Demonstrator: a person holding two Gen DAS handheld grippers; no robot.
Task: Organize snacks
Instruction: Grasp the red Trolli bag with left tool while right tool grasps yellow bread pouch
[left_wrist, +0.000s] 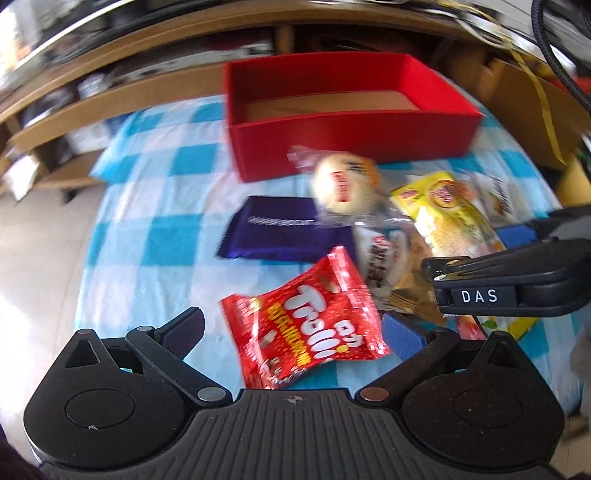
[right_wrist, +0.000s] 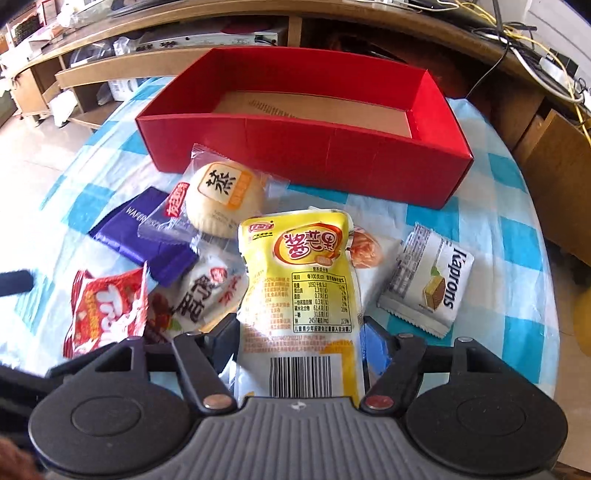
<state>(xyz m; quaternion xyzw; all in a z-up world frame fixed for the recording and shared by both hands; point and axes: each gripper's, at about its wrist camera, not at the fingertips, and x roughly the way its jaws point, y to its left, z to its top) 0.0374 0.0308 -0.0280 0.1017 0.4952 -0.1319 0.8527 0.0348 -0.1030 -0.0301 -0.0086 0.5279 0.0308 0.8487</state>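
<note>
Yellow pouch (right_wrist: 299, 280), one, clamped in right hand-held gripper (right_wrist: 299, 332); left hand-held gripper (left_wrist: 291, 325) open.

Snacks heaped on worktop (right_wrist: 480, 221) before open box (right_wrist: 306, 155)

Box at the far side; just before its near wall a bun pack (right_wrist: 225, 199), overlapping a wafer pack (right_wrist: 147, 236) to its left; pouch (right_wrist: 299, 288) nearest, between right tongs (right_wrist: 299, 347); Kaprons pack (right_wrist: 428, 280) apart to its right; gummy bag (left_wrist: 306, 325) at left, between left tongs (left_wrist: 295, 336); shelves (right_wrist: 110, 74) behind the worktop.
</note>
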